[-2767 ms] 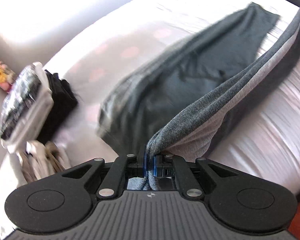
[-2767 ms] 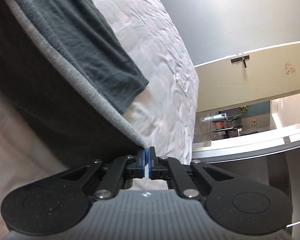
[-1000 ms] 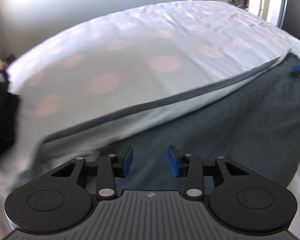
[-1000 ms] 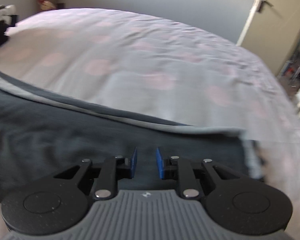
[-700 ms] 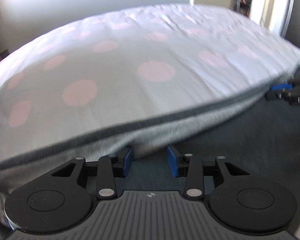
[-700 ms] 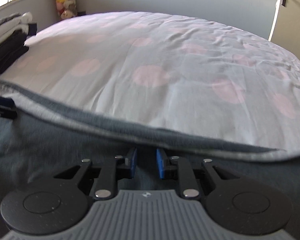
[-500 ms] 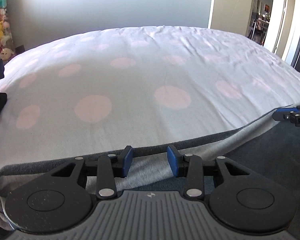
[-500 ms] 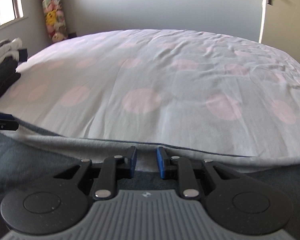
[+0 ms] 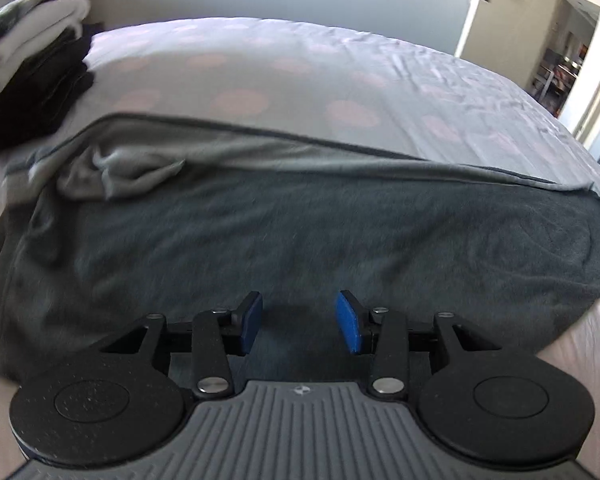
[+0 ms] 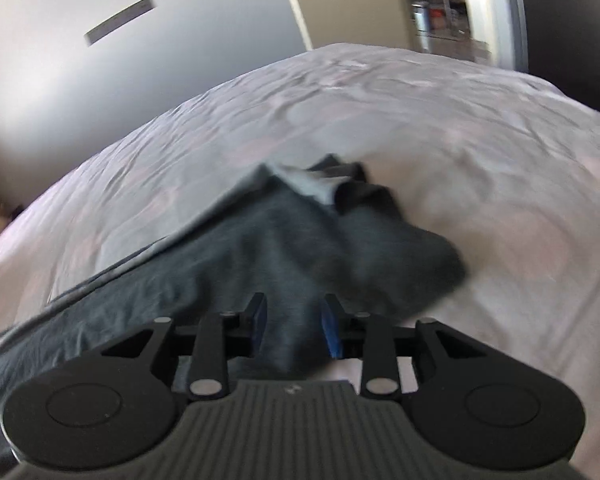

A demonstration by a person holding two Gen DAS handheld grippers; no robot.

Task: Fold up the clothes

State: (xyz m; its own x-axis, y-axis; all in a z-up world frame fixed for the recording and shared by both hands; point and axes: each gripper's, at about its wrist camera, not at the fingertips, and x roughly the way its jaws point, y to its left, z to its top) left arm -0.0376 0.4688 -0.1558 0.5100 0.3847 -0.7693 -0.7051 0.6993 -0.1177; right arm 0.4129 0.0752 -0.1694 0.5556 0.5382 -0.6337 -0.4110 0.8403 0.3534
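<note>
Over dark garment [image 9: 300, 232], left tongs [image 9: 299, 328] wide apart, right tongs [image 10: 293, 330] parted

Bed [image 9: 340, 80]: covered by a pale sheet printed with faint pink dots, lightly wrinkled toward its right side; the surface fills both wrist views. Lying directly on it: one dark grey garment [image 9: 300, 232], spread flat and wide along the near edge, its far hem turned back to show a lighter grey inner face, bunched into a small crumple near the left end; in the right wrist view its end lies rumpled, a light grey flap showing; one stack of folded clothes [image 9: 24, 68], pale pieces over black, at the far left corner.
</note>
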